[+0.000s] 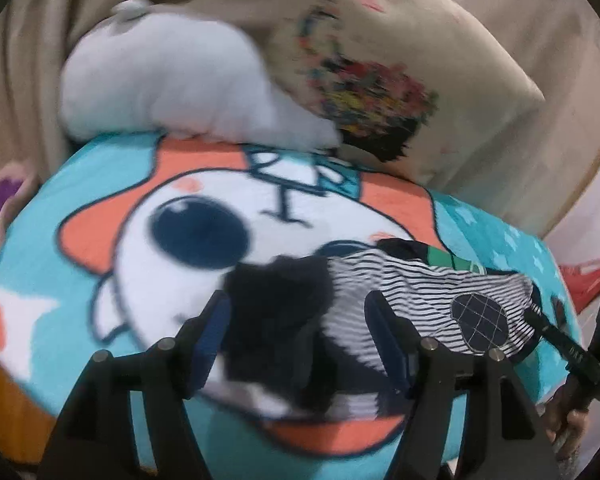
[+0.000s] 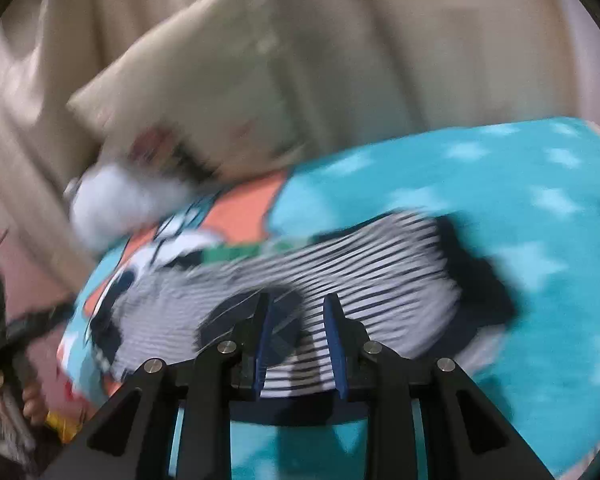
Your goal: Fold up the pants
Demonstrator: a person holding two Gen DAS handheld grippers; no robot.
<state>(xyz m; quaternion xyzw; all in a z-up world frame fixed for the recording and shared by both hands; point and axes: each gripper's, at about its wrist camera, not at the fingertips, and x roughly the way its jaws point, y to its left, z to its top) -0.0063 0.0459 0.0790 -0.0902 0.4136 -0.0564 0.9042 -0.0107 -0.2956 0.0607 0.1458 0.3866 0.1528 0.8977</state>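
The pants [image 1: 412,300] are small, black-and-white striped, with dark cuffs, a dark round knee patch [image 1: 478,320] and a green waistband. They lie on a teal cartoon blanket [image 1: 80,272]. My left gripper [image 1: 300,312] is open, its jaws on either side of a dark cuff [image 1: 276,292]. In the right wrist view the pants [image 2: 380,256] lie blurred across the blanket [image 2: 500,184]. My right gripper [image 2: 298,308] is open just above the striped cloth by the knee patch [image 2: 284,320]. The right gripper also shows in the left wrist view [image 1: 572,348].
A white plush toy [image 1: 172,76] and a beige printed pillow [image 1: 380,80] lie at the blanket's far edge. Beige curtains [image 2: 380,40] hang behind. A wooden edge [image 1: 8,408] shows at lower left.
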